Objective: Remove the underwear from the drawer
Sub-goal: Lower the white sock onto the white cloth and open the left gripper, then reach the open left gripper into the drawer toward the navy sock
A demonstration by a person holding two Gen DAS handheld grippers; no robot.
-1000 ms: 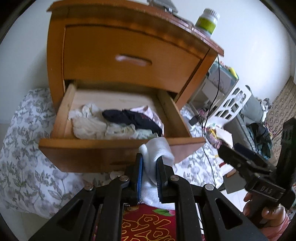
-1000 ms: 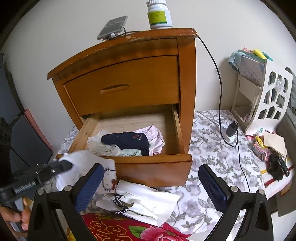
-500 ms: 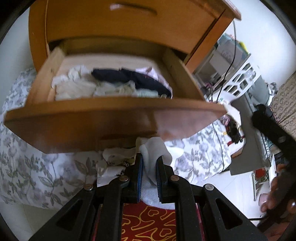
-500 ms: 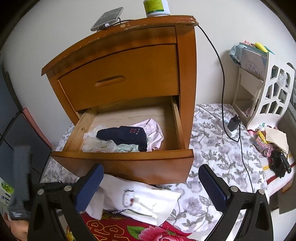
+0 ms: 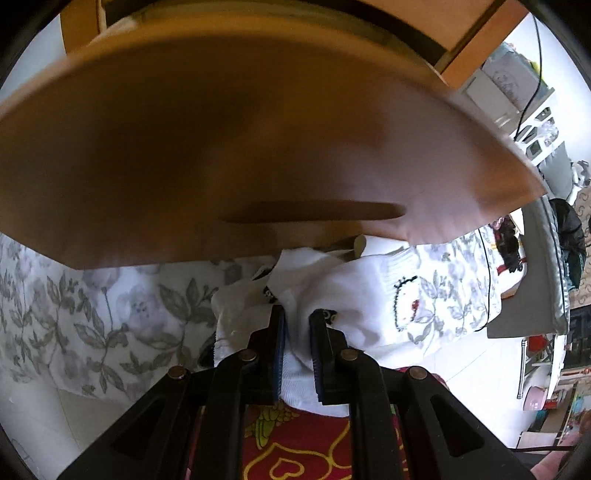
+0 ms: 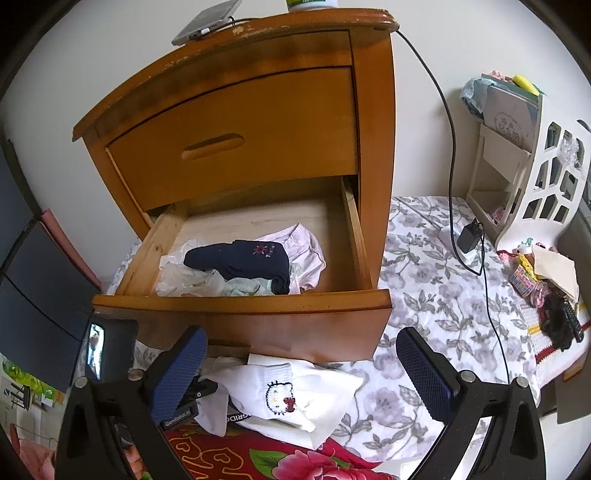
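Note:
My left gripper (image 5: pixel 297 325) is shut on a white underwear piece with a cat print (image 5: pixel 369 295), low on a pile of white garments just below the drawer front (image 5: pixel 258 147). In the right wrist view the same white piece (image 6: pixel 280 395) lies on the pile in front of the nightstand. The open lower drawer (image 6: pixel 240 302) holds navy underwear (image 6: pixel 240 258) on top of a pink garment (image 6: pixel 306 251) and pale crumpled ones (image 6: pixel 184 273). My right gripper (image 6: pixel 301 369) stands open above the pile, with nothing between its fingers.
The wooden nightstand (image 6: pixel 373 147) carries a phone (image 6: pixel 207 18) and a bottle (image 6: pixel 310 3). A black cable (image 6: pixel 450 147) runs down to a charger (image 6: pixel 469 236) on the floral sheet (image 6: pixel 424 295). A white rack (image 6: pixel 535 166) stands at right, a red blanket (image 6: pixel 258 458) below.
My left gripper has sunk with the white piece from the drawer's rim level down to the pile below the drawer front. The drawer's inside has left its view. The right gripper stayed open.

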